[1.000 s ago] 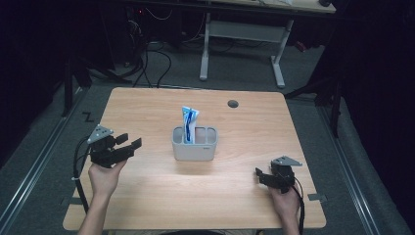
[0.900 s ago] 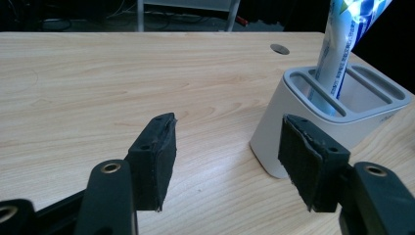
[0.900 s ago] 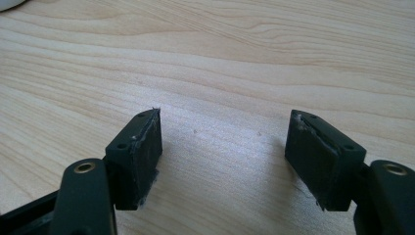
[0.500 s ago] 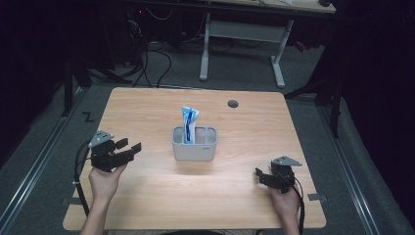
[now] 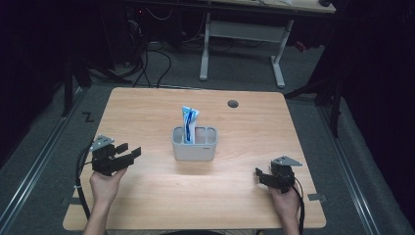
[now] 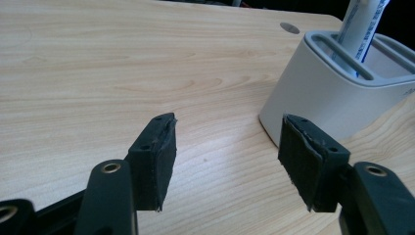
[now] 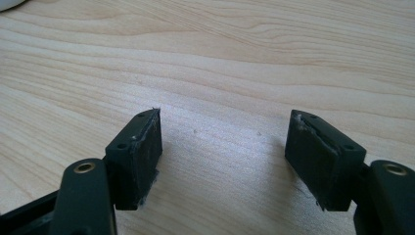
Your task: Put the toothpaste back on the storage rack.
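1. Gaping with nothing between its pads, the left gripper [image 5: 128, 152] rests in the person's left hand [image 5: 105, 183] over the left part of the wooden table [image 5: 147, 112]; its jaws point toward the grey holder [image 5: 194, 149].
2. Seen in the left gripper view, the two black pads [image 6: 157, 156] stand well apart above bare wood, and the holder [image 6: 323, 105] sits just beyond the right-hand pad, near it but not touching.
3. Released as well, the right gripper [image 5: 259, 174] sits in the right hand [image 5: 285, 203] at the table's near right, its pads [image 7: 139, 152] spread over plain wood grain with nothing held.
4. The holder stands upright near the middle of the table, between the two grippers and farther from the person than either; it has several slot-like compartments.
5. A white and blue toothpaste tube [image 5: 189, 122] stands in the holder's left compartment, its crimped end up and leaning slightly.
6. Blue print runs along the tube [image 6: 364, 29], but the lettering is too small and blurred to read; a faint mark on the holder's front is likewise illegible.
7. A round grey cable grommet [image 5: 233, 104] sits in the tabletop toward the far edge, well apart from the holder.
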`<state>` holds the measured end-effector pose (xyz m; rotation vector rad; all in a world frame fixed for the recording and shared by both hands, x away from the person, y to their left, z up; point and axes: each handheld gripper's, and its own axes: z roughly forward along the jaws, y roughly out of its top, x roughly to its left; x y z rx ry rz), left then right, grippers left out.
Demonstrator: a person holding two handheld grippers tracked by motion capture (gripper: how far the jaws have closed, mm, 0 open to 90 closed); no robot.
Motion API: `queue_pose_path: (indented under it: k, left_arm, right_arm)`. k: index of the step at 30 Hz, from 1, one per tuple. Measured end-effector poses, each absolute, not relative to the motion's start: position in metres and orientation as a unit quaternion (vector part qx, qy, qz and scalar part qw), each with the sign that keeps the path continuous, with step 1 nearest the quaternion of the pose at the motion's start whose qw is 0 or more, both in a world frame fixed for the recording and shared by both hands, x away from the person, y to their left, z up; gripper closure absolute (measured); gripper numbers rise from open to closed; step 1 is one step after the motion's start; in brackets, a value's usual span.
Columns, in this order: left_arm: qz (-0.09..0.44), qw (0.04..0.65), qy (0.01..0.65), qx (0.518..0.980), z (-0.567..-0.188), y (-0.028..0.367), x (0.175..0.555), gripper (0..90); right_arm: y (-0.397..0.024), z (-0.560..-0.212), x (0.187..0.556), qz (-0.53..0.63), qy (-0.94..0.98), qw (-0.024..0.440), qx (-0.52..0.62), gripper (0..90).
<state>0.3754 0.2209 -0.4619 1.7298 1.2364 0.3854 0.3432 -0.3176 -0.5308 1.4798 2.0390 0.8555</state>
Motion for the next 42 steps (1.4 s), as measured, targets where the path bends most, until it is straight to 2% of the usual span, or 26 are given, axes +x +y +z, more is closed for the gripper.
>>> queue_pose_path:
  k: [21, 29, 42]
  left_arm:
    - [0.142, 0.447, 0.521, 0.713, -0.498, 0.217, 0.376, 39.6]
    - [0.151, 0.427, 0.529, 0.718, -0.511, 0.216, 0.379, 39.6]
    - [0.139, 0.426, 0.536, 0.715, -0.524, 0.21, 0.385, 39.8]
  right_arm:
    - [-0.317, -0.531, 0.343, 0.312, 0.744, 0.238, 0.541, 29.9]
    - [-0.317, -0.531, 0.343, 0.312, 0.744, 0.238, 0.541, 29.9]
    - [-0.317, -0.531, 0.343, 0.312, 0.743, 0.238, 0.542, 29.9]
